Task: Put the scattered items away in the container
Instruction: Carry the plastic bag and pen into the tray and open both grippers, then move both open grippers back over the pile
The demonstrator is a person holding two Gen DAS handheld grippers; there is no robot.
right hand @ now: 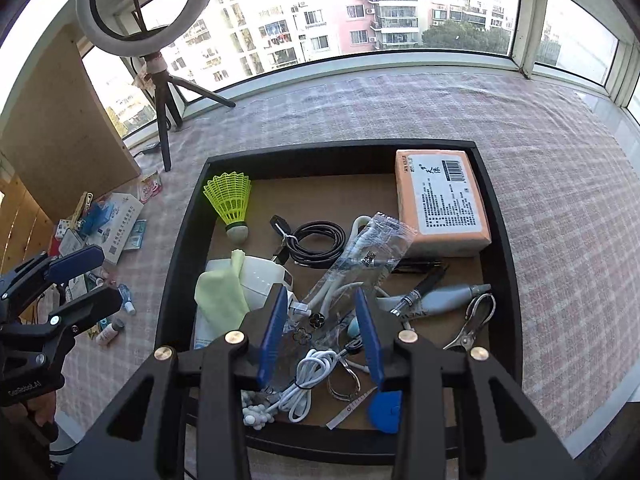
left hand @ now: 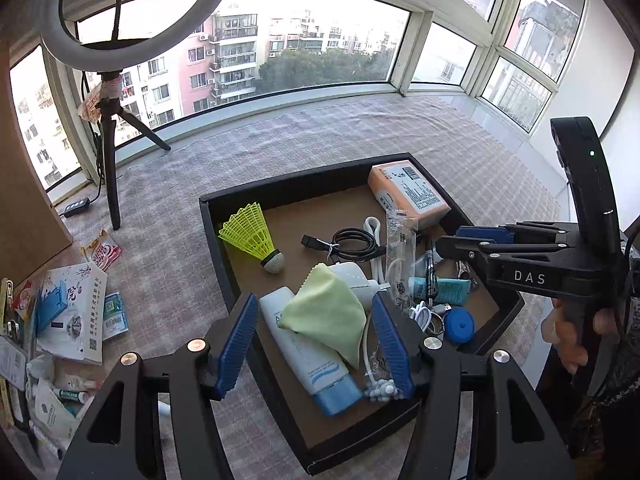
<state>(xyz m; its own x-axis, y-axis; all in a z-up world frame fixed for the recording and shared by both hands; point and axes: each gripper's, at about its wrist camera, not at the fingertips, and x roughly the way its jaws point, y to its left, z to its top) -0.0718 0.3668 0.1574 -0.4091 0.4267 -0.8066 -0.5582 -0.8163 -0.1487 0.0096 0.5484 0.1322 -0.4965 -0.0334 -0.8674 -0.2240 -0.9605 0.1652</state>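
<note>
A black tray (left hand: 280,182) (right hand: 504,224) holds a yellow shuttlecock (left hand: 252,236) (right hand: 231,204), an orange box (left hand: 408,194) (right hand: 440,204), a black cable (left hand: 354,242) (right hand: 318,238), a green cloth (left hand: 328,314) (right hand: 220,300), a white tube (left hand: 308,356) and a clear packet (right hand: 360,256). My left gripper (left hand: 316,344) is open above the cloth and tube, holding nothing. My right gripper (right hand: 322,336) is open above the packet and a white cable (right hand: 308,376); it also shows in the left wrist view (left hand: 480,240).
Scattered items lie left of the tray on the checked cloth: a white booklet (left hand: 74,312) (right hand: 120,224), sachets (left hand: 102,254) and small tubes (right hand: 110,330). A ring light on a tripod (left hand: 110,132) (right hand: 164,92) stands at the back left. A cardboard box (right hand: 60,128) is at far left.
</note>
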